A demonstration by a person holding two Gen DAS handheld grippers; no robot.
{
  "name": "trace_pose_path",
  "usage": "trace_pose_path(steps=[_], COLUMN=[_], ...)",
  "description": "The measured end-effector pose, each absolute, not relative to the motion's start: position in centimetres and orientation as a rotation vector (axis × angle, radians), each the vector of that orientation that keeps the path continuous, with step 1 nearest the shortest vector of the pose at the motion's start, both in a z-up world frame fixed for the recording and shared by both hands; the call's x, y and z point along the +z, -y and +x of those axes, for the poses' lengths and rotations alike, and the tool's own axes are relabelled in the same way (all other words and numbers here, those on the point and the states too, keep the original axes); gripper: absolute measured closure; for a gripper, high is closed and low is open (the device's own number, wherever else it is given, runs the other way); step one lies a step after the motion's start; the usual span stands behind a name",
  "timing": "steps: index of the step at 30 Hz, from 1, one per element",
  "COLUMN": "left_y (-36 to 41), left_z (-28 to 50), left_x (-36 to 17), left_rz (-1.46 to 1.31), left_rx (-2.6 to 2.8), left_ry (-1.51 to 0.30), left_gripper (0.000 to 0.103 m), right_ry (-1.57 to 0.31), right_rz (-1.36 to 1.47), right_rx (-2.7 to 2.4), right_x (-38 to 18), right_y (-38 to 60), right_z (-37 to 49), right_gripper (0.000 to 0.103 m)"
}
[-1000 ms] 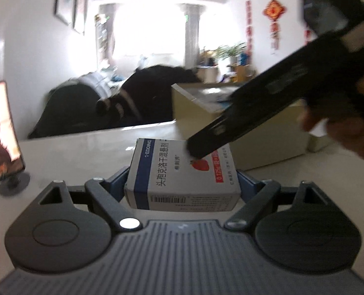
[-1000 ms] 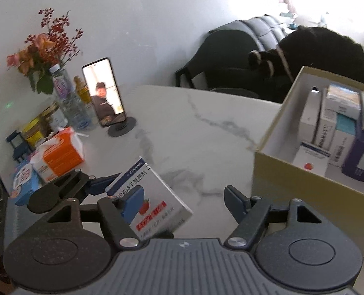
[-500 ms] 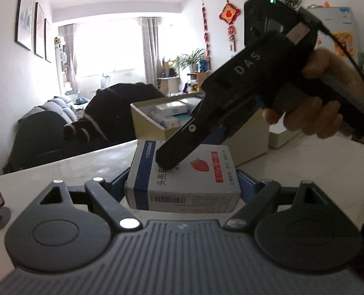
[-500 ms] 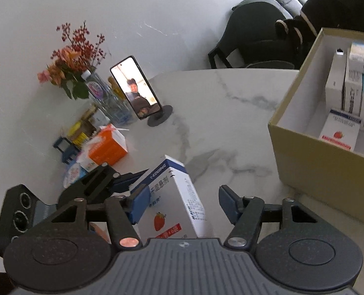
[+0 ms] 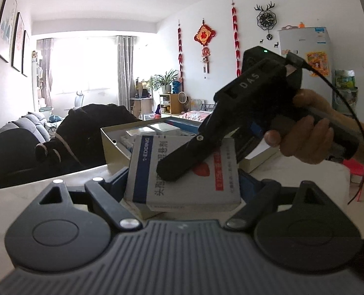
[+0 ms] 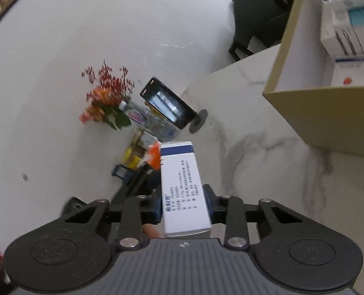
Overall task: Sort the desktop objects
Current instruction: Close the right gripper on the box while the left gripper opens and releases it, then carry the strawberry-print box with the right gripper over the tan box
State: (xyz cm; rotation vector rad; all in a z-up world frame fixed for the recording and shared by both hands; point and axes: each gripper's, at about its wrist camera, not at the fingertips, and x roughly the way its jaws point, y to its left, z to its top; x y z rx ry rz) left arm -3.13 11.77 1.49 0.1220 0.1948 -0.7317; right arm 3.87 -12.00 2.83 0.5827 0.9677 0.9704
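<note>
L gripper (image 5: 183,175) jaws clamped on the med box (image 5: 182,172) from both sides, box lifted off the worktop (image 5: 34,191), strawberry face up in L wrist view. R gripper (image 6: 183,202) jaws also closed on the same box (image 6: 182,186), pinching its wide faces; R view shows the narrow text side w/ blue band at the far end. So box is held by both grippers at once, in the air near the worktop (image 6: 255,147) edge. In L view the R gripper (image 5: 172,169) finger lies across the box top, a hand (image 5: 302,127) on its handle, cable trailing off.

Carton (image 6: 317,108) sits open on the worktop to the R, several med boxes standing inside; also seen behind the held box in L view (image 5: 113,142). Phone (image 6: 167,105) on a stand, flowers (image 6: 105,98) in a bottle, small orange pack (image 6: 153,157) & clutter along the wall at far L. R view blurred, small items hard to tell.
</note>
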Motion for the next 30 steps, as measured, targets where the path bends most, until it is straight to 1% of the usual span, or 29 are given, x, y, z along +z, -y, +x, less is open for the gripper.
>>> trace_pose_path(steps=[7, 9, 11, 15, 25, 30], left_y=[-11.3, -11.3, -11.4, -11.8, -13.0, -13.0], left_z=[-2.5, -2.6, -2.6, -2.8, -2.4, -2.3], left_x=[1.7, 1.8, 1.9, 2.0, 1.4, 1.2], left_rz=[0.112, 0.106, 0.093, 0.068, -0.013, -0.026], left_rx=[-0.706, -0.699, -0.695, -0.675, -0.625, -0.591], left_ry=[-0.185, -0.18, -0.175, -0.171, -0.214, -0.237], left_gripper=[0.011, 0.005, 0.0, 0.0, 0.0, 0.0], right_ry=[-0.96, -0.958, -0.954, -0.951, -0.836, -0.839], right_rz=[0.652, 0.658, 0.666, 0.696, 0.826, 0.854], right_rx=[0.937, 0.921, 0.901, 0.853, 0.562, 0.407], right_x=[3.4, 3.5, 3.5, 2.7, 5.0, 4.5], right_y=[13.1, 13.2, 13.3, 14.0, 18.9, 20.0], right_z=[4.7, 4.8, 5.1, 5.9, 9.2, 11.4], right_gripper=[0.072, 0.072, 0.072, 0.072, 0.072, 0.072])
